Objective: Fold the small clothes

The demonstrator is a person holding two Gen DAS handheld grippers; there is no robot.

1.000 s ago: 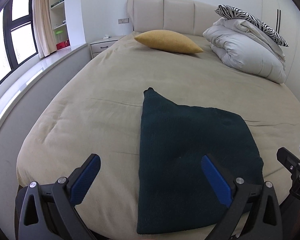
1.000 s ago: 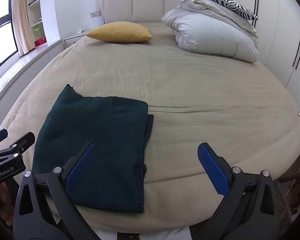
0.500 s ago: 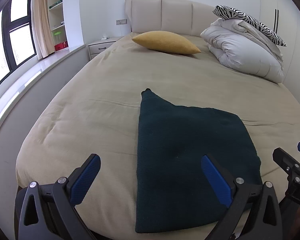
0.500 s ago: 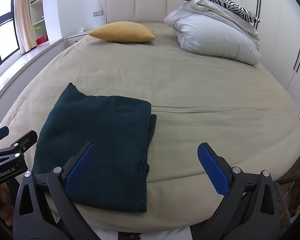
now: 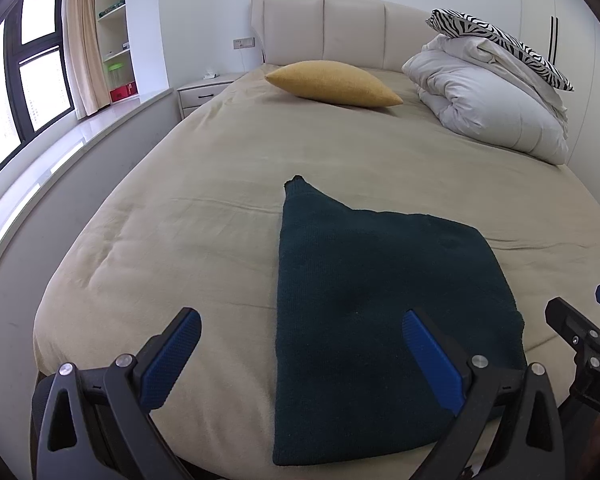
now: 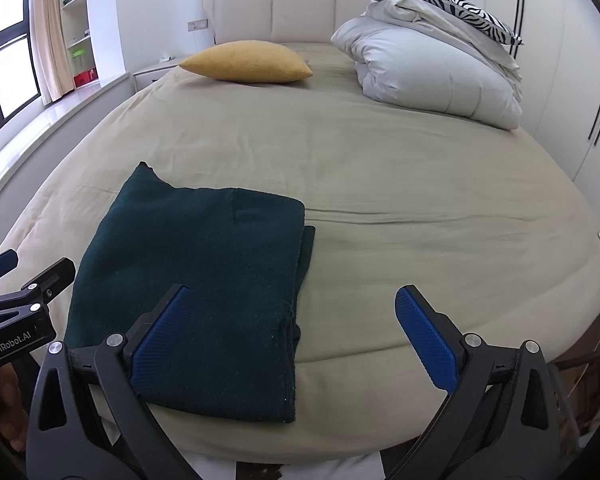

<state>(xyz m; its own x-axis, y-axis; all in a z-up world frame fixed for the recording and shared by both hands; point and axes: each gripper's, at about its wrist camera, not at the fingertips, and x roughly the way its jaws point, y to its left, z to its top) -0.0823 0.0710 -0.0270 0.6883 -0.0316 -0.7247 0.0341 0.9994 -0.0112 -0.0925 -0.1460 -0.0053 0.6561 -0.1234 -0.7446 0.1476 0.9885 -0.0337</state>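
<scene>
Compared with a second earlier, very little had changed: both grippers had stayed spread and empty, the views had only crept slightly, and the folded garment had kept its shape and place on the bed. Nearest the left wrist camera, the left gripper [image 5: 300, 354] hung with its blue-padded fingers [image 5: 172, 360] wide apart, holding nothing, its right finger in front of the cloth's near half and its left finger over bare bedding. The right gripper [image 6: 290, 340] likewise stood with its fingers apart and empty, the left one in front of the garment's near right portion, the right one over open bedcover. The dark green knit garment [image 5: 372, 304] lay folded flat near the foot edge of the bed [image 5: 180, 240], its near hem close to that edge and a pointed corner reaching away toward the headboard; in the right wrist view an under layer peeked out along its right side. To the garment's left and right, and beyond it, the beige bedcover stretched bare and only lightly creased, leaving wide room. At the left ran a pale window ledge [image 5: 60, 136] alongside the mattress. Farther back, well apart from the garment, lay a mustard yellow cushion [image 5: 332, 84], and to its right a bundled white duvet [image 5: 488, 108] topped by a zebra-print pillow [image 5: 496, 36], with the padded headboard [image 5: 340, 28] behind them.
</scene>
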